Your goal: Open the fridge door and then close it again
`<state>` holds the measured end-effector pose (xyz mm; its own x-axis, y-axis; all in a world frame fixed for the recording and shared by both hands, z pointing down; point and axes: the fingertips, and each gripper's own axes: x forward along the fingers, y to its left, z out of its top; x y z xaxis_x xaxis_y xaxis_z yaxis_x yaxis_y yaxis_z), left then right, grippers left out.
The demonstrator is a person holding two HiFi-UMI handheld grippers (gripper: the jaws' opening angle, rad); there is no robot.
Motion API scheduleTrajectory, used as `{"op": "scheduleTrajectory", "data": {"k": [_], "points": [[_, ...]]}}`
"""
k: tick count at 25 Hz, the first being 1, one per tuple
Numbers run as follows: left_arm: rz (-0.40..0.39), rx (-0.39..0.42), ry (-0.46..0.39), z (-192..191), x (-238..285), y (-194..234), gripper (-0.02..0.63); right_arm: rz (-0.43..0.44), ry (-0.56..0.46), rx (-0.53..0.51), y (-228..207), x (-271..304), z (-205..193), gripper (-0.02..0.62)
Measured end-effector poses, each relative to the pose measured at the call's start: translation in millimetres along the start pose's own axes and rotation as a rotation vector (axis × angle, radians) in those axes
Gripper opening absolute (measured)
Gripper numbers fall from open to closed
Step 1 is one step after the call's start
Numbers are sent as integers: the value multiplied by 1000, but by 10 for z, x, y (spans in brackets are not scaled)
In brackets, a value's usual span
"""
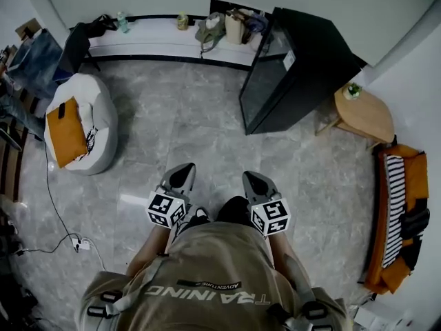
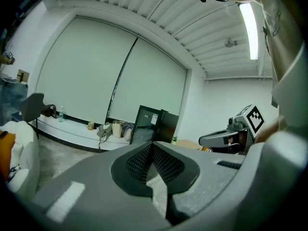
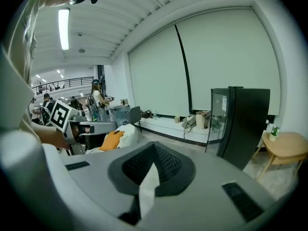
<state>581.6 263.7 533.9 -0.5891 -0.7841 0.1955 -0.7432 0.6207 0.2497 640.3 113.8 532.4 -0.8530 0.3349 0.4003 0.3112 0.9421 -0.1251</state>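
Note:
The black fridge with a glass door stands at the far right of the room, its door closed. Both grippers are held close to the person's body, well short of it. My left gripper and right gripper point forward over the floor, each shut with nothing between the jaws. In the left gripper view the fridge is far ahead and the right gripper shows beside me. In the right gripper view the fridge stands ahead on the right, and the left gripper is at left.
A white beanbag with an orange cushion lies at left. A round wooden table stands right of the fridge, an orange sofa at far right. Bags and bottles sit on a low ledge. A cable and power strip lie on the floor.

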Motion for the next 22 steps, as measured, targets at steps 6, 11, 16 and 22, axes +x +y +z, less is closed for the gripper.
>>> {"op": "scheduleTrajectory", "data": {"k": [6, 11, 16, 22], "points": [[44, -63, 34, -92, 216, 364, -3, 33, 22, 48, -83, 390, -39, -5], [33, -34, 60, 119, 630, 570, -3, 59, 49, 57, -364, 889, 35, -5], [-4, 8, 107, 448, 1144, 779, -3, 25, 32, 100, -778, 1294, 315, -5], [-39, 11, 116, 896, 2078, 765, -4, 34, 17, -1, -1503, 1649, 626, -5]]}}
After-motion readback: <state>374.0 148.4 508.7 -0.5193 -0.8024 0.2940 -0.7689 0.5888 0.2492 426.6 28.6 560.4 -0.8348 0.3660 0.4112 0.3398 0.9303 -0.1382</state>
